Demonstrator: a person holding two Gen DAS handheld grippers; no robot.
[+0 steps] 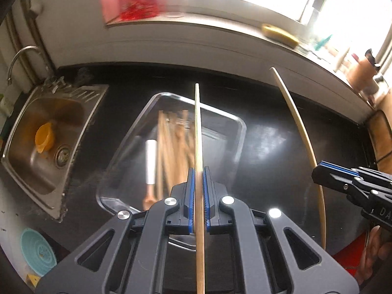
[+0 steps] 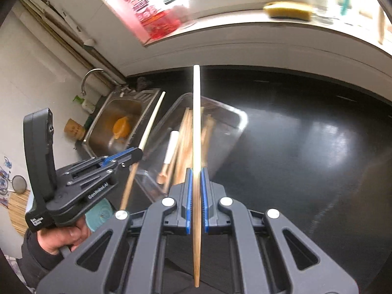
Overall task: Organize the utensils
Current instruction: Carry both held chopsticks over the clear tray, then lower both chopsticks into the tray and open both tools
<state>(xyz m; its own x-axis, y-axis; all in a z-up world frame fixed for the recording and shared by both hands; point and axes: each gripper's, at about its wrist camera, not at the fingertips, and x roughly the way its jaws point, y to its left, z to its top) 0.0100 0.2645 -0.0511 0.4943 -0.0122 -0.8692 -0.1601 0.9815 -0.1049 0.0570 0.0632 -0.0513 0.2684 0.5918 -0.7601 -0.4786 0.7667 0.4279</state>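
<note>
We held one chopstick in each gripper above the clear tray [image 1: 241, 132]. Our left gripper [image 1: 198, 196] was clamped on a chopstick [image 1: 199, 132]; our right gripper [image 2: 195, 196] was clamped on another chopstick [image 2: 196, 112]. More chopsticks [image 2: 185, 142] and a white-handled spoon [image 1: 150, 161] lay inside the tray, beside the sink [image 1: 22, 127].

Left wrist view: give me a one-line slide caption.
Left tongs clamp a chopstick above the clear tray of wooden utensils; right tongs hold another chopstick.
</note>
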